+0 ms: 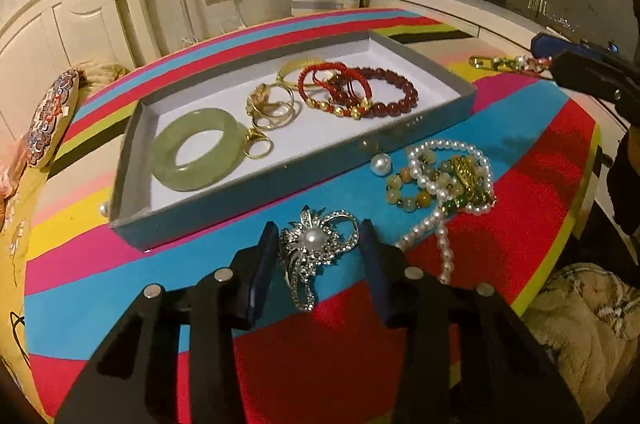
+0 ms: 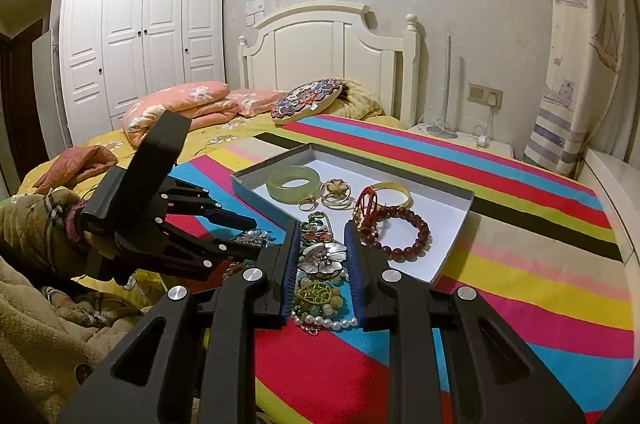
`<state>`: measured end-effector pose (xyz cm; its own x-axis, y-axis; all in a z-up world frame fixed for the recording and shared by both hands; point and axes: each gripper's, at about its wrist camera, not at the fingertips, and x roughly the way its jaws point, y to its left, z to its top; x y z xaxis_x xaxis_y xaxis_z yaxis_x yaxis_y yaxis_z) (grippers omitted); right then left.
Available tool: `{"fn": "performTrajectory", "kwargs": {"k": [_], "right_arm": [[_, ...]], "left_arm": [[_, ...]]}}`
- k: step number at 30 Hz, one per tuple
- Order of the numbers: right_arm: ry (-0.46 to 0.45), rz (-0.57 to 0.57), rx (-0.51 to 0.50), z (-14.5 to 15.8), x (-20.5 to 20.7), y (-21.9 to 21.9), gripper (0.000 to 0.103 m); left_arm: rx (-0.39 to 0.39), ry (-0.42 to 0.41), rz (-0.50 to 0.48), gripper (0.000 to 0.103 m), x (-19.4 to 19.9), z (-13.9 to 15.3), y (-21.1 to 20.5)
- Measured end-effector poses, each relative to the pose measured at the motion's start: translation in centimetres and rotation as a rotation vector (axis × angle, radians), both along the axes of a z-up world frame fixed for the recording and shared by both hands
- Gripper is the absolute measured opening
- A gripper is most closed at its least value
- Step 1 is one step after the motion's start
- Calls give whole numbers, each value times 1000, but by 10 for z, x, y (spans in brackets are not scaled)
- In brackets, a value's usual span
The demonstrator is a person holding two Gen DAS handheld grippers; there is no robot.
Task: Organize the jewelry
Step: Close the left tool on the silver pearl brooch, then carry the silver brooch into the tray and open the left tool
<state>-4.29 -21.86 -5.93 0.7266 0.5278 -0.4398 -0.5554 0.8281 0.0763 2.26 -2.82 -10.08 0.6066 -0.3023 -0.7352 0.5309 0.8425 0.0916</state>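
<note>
A grey tray (image 1: pixel 132 128) with a white floor holds a green jade bangle (image 1: pixel 192 150), gold rings (image 1: pixel 268 104), red cord bracelets (image 1: pixel 332 88) and a dark red bead bracelet (image 1: pixel 396 92). My left gripper (image 1: pixel 320 236) is open around a silver pearl brooch (image 1: pixel 316 244) lying on the striped cloth in front of the tray. Pearl and bead strands (image 1: pixel 444 180) lie to its right. My right gripper (image 2: pixel 320 236) is shut on a flower brooch with chain (image 2: pixel 322 252), held above the bead pile (image 2: pixel 320 300) beside the tray (image 2: pixel 452 244).
The striped cloth (image 1: pixel 520 184) covers a round surface on the bed. A loose pearl (image 1: pixel 380 164) lies by the tray. An embroidered round cushion (image 2: pixel 308 100) and pillows (image 2: pixel 180 108) lie behind. A wall socket (image 2: pixel 486 96) is at right.
</note>
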Motion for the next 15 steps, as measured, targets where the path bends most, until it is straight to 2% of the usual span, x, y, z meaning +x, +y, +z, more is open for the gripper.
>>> {"fn": "performTrajectory", "kwargs": {"k": [8, 15], "right_arm": [[-38, 6, -35, 12, 7, 11, 22], [-50, 9, -67, 16, 23, 23, 22]], "left_arm": [[-20, -89, 18, 41, 0, 38, 6], [-30, -118, 52, 41, 14, 56, 18]]}}
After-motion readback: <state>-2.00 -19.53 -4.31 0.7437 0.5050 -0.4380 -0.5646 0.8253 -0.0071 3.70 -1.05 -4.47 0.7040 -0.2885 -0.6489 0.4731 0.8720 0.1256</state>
